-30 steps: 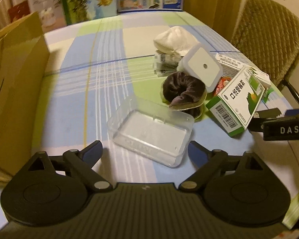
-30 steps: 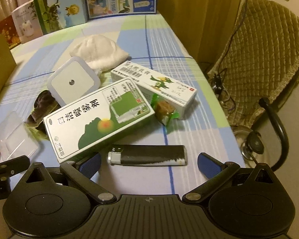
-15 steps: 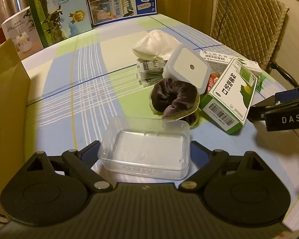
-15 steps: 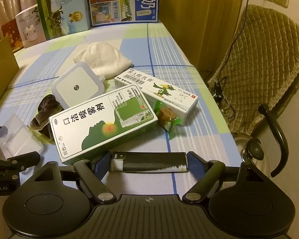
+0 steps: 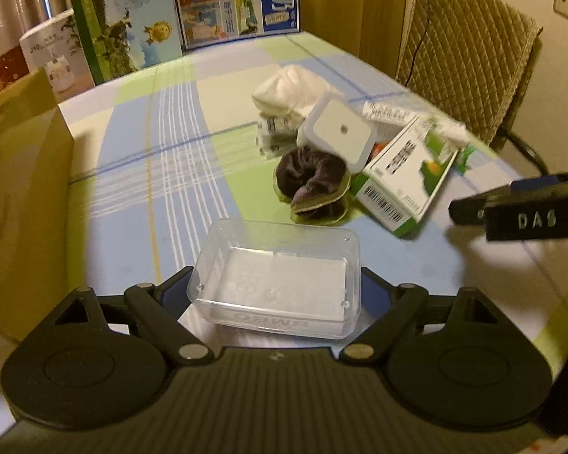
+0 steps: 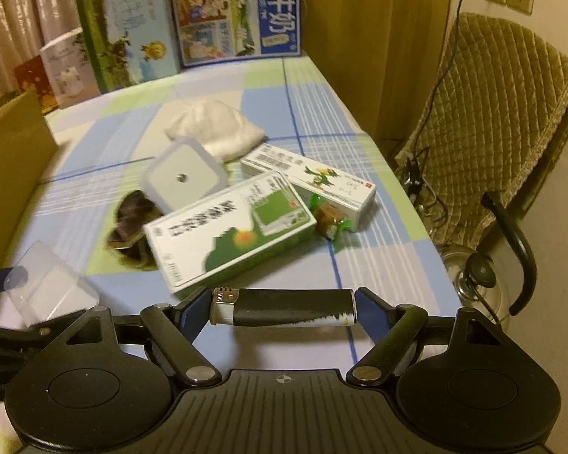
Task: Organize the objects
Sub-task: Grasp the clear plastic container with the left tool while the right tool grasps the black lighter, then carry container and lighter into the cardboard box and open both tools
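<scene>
Clear plastic tray (image 5: 280, 280) – L gripper (image 5: 274, 289); glossy lighter (image 6: 284, 307) – R gripper (image 6: 280, 308).

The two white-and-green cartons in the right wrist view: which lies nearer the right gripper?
The larger carton with the broad green panel and orange dot. It lies just beyond the lighter clamped in the right gripper; the slimmer carton lies behind it.

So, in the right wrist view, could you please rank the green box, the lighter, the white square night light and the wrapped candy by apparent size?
1. green box
2. lighter, though nearest the camera, so unsure against
3. white square night light
4. wrapped candy
</scene>
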`<state>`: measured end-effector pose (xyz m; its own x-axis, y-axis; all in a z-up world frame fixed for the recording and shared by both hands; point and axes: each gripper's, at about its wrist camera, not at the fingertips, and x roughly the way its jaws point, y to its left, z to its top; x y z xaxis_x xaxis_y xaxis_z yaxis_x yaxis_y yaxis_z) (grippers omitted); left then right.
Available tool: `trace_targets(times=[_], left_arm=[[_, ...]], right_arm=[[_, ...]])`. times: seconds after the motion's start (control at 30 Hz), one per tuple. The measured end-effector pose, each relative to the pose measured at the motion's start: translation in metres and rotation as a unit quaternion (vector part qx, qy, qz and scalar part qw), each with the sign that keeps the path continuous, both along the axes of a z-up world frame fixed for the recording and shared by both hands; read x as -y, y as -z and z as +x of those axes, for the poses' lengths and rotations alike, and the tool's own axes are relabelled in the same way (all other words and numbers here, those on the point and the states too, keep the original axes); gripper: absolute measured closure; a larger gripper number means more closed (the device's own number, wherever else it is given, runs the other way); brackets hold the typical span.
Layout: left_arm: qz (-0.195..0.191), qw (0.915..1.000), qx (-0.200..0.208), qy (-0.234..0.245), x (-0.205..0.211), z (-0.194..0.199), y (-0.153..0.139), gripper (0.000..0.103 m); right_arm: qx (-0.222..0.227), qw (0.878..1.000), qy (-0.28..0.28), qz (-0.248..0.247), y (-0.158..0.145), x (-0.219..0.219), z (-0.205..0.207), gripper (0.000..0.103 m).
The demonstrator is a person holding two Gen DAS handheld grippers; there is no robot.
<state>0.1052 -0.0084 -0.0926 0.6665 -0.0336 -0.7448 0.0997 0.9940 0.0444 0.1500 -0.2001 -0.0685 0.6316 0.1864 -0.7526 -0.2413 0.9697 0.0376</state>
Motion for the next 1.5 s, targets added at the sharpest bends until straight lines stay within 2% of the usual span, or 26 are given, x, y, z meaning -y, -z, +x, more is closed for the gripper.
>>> trace_targets(times=[0.17, 0.33, 0.5, 0.73, 1.0, 1.17, 1.37, 1.43, 1.47, 1.5], left_arm=[[-0.005, 0.9997, 0.025, -0.007, -0.003, -0.019, -0.036, 0.016], [0.0, 0.9981, 0.051, -0.034, -0.028, -0.041, -0.076, 0.016], [0.018, 0.9938, 0.068, -0.086, -0.077, -0.067, -0.111, 0.016], [0.053, 0.9826, 0.077, -0.161, -0.167, -0.089, -0.14, 0.016], [0.065, 0.9771, 0.067, -0.191, -0.247, -0.082, -0.136, 0.016], [0.059, 0.9776, 0.06, -0.193, -0.268, -0.074, -0.12, 0.016], [0.045, 0.9794, 0.062, -0.187, -0.277, -0.066, -0.11, 0.016], [0.039, 0.9806, 0.061, -0.182, -0.278, -0.061, -0.107, 0.014], [0.039, 0.9807, 0.06, -0.182, -0.278, -0.059, -0.106, 0.011], [0.043, 0.9803, 0.062, -0.182, -0.278, -0.058, -0.105, 0.011]], right_arm=[[0.019, 1.0, -0.01, 0.019, -0.033, -0.006, -0.025, 0.024], [0.045, 0.997, -0.042, 0.047, -0.068, -0.029, -0.04, 0.024], [0.063, 0.99, -0.098, 0.077, -0.094, -0.076, -0.049, 0.024], [0.065, 0.972, -0.193, 0.12, -0.115, -0.17, -0.05, 0.024], [0.029, 0.957, -0.249, 0.147, -0.108, -0.27, -0.032, 0.024], [0.007, 0.955, -0.253, 0.151, -0.095, -0.304, -0.021, 0.024], [-0.01, 0.953, -0.256, 0.162, -0.084, -0.324, -0.008, 0.024], [-0.017, 0.949, -0.26, 0.178, -0.081, -0.326, -0.003, 0.018], [-0.018, 0.95, -0.254, 0.181, -0.08, -0.326, -0.001, 0.01], [-0.015, 0.951, -0.246, 0.184, -0.08, -0.326, 0.0, 0.008]])
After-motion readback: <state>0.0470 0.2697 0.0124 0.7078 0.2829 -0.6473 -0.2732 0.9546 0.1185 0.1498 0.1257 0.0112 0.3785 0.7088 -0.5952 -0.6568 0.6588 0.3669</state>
